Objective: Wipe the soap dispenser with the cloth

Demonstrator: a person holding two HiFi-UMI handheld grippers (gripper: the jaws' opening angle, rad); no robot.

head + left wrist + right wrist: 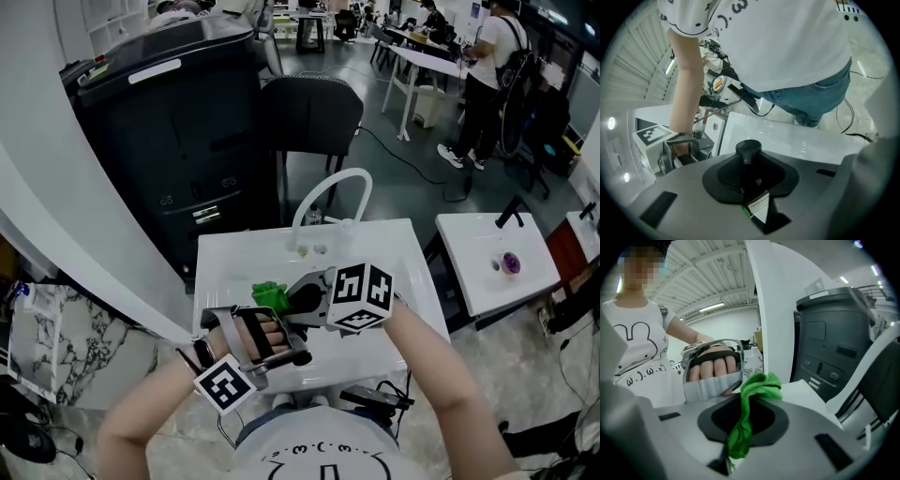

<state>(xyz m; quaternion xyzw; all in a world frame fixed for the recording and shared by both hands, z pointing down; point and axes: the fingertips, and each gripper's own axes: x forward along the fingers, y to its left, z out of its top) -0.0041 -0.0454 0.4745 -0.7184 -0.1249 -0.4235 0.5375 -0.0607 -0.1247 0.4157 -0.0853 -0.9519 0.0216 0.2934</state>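
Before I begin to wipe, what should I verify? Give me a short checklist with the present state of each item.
1. Dispenser held in the left tool: ok, the jaws are closed on it.
2. Cloth held in the right tool: ok, it is pinched between the jaws.
3. Free cloth beyond the jaws for wiping: ok, a bunch sticks out.
4. Cloth touching the dispenser: not ok, no cloth shows on it in the left gripper view.
5. Both tools over the sink: ok in the head view.
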